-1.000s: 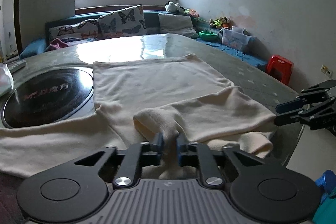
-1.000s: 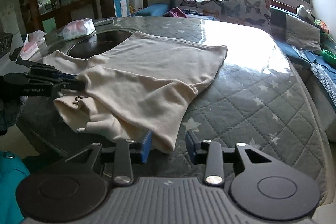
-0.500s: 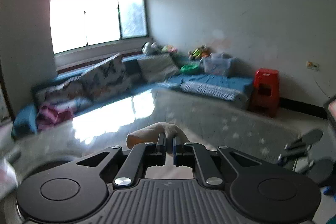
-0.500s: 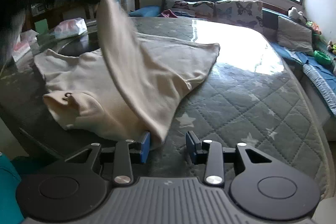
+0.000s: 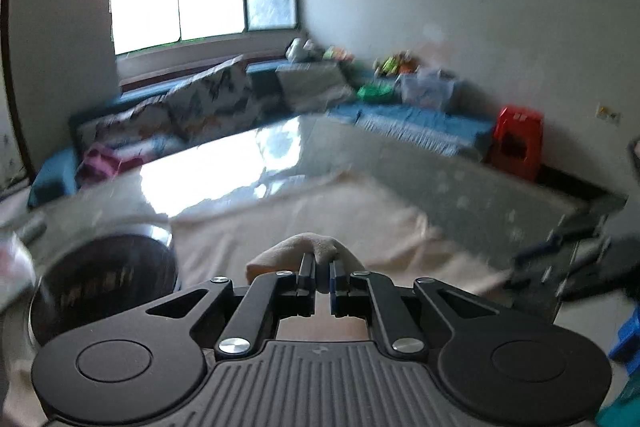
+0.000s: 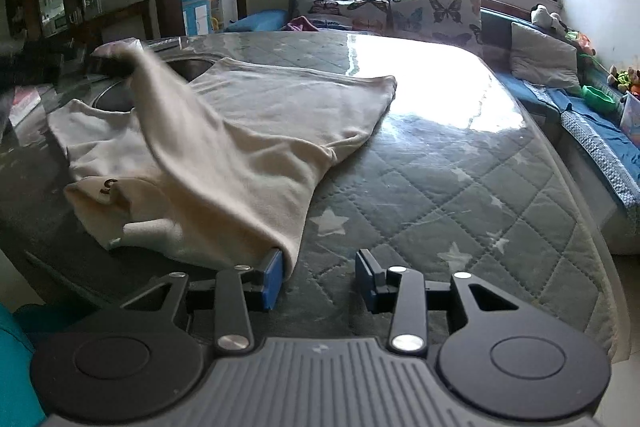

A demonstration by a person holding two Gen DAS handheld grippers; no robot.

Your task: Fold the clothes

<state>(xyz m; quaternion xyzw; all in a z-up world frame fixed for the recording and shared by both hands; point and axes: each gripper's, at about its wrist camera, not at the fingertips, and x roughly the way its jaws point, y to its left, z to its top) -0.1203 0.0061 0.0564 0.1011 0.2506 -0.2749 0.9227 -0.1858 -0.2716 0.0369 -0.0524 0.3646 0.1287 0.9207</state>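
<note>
A cream-coloured, soft knit garment (image 6: 248, 131) lies spread across the near half of a large grey quilted surface with a star pattern (image 6: 460, 195), under a glossy clear cover that reflects the window light. Its far edge partly overlaps a round black recessed hob (image 5: 100, 287) set into the surface. Beyond the surface, on a blue corner bench (image 6: 592, 115), sit a small green bowl (image 6: 599, 97) and a clear plastic storage box (image 5: 428, 89); what the box holds is too blurred to tell. The left tool (image 5: 320, 269) has its black fingers pressed nearly together, pinching a bunched fold of the cream cloth, and it holds that fold raised above the surface so the fabric slopes down from it in a tent-like ridge. The right tool (image 6: 320, 277) is spread wide, its blue-padded fingers (image 6: 273, 279) low at the near edge of the surface. The garment's near corner drapes against the inner face of its left finger, while the right finger touches nothing.
</note>
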